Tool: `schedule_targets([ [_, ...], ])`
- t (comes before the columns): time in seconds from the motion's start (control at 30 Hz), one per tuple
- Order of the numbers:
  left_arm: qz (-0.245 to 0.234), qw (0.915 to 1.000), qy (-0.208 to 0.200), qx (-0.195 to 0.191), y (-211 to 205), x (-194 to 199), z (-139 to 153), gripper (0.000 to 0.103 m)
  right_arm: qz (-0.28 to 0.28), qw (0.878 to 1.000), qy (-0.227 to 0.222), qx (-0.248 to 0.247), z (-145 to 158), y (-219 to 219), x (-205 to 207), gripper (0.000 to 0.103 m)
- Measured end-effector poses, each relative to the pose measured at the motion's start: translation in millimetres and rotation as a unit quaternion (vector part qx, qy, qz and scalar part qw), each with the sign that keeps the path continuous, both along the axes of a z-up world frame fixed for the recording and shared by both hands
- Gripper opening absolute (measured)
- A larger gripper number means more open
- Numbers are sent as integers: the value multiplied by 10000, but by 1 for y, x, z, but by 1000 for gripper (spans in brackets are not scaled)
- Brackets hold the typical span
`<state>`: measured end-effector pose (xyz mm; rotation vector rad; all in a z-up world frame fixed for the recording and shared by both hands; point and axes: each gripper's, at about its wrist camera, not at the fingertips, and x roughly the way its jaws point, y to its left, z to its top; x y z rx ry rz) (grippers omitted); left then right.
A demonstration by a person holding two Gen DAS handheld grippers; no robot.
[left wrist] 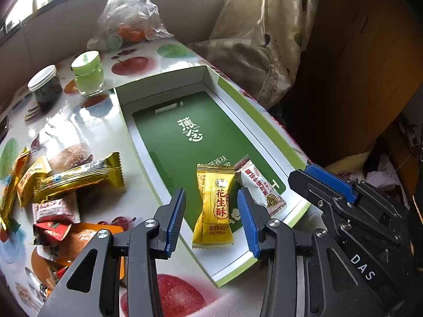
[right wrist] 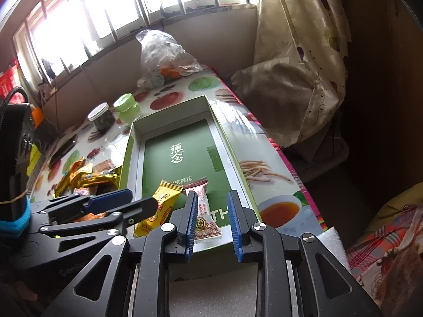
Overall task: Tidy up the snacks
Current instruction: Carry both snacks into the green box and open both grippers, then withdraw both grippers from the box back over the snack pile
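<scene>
Two candies (left wrist: 212, 206) lie lengthwise in the green box (left wrist: 169, 100), both grippers (left wrist: 210, 220) (right wrist: 212, 222) wide, empty

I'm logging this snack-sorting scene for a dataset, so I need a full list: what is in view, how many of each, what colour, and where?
box: 1, green with white inner walls, open, on the table's right half
yellow candy: 1, in the box's near end
white-and-red candy: 1, in the box, right of the yellow one
loose snack pile: several, gold, red and orange wrappers, on the table left of the box
dark jar: 1, white lid, far left
green jar: 1, beside the dark jar
plastic bag: 1, clear, far end
table: 1, fruit-print cover
curtain: cream, right
left gripper: black, blue pads, open
right gripper: same, open
</scene>
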<state>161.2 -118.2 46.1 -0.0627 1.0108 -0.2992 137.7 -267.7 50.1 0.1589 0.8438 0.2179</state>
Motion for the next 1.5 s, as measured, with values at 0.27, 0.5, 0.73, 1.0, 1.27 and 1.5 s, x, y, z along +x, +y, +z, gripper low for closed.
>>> schedule_targets([
  [0.27,139,9996,-258,52,15,-22,14,43,48,9999,-123,-32,10,8,-14,27],
  [0.5,299,9987,-410,88,32,-38,23,43,153,9997,-181,-37,15,21,-24,29],
  [0.73,442,9978,-476,124,48,-54,26,43,308,9993,-221,-43,17,34,-31,30],
  [1.0,601,9968,-485,207,66,-68,25,43,562,9980,-280,-48,20,51,-39,33],
  [1.27,846,9951,-458,220,93,-84,22,43,914,9954,-274,-81,17,72,-46,40],
  [1.5,1280,9911,-318,199,136,-104,11,51,1383,9901,-217,-142,10,98,-54,43],
])
